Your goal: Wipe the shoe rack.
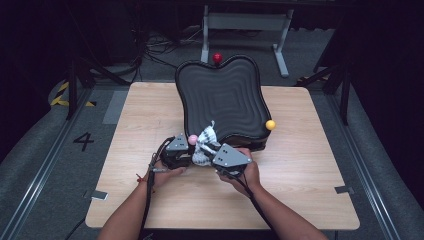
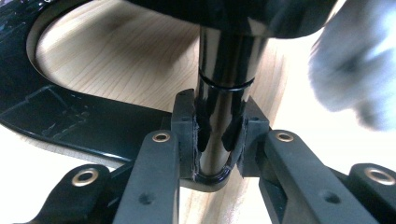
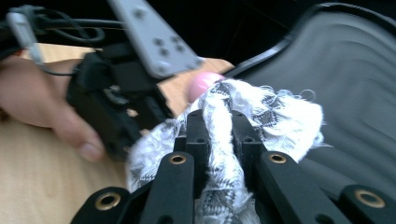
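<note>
The cloth [image 3: 261, 116], white with black pattern and frayed edges, lies bunched at the black tray's [image 1: 225, 95] near edge, pinched by the right gripper [image 3: 219, 135]; the left gripper [image 2: 217, 140] clamps the tray's glossy black post [image 2: 224, 93]. A "4" [image 1: 83, 141] marks the floor.

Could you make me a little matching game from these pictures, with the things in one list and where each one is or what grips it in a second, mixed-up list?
Things:
1. cloth
2. black post
3. red ball
4. yellow ball

Places:
A. at the far edge of the black tray
B. clamped in the left gripper
C. at the tray's right corner
D. pinched in the right gripper

Pairs: 1-D, 2-B, 3-A, 4-C
</note>
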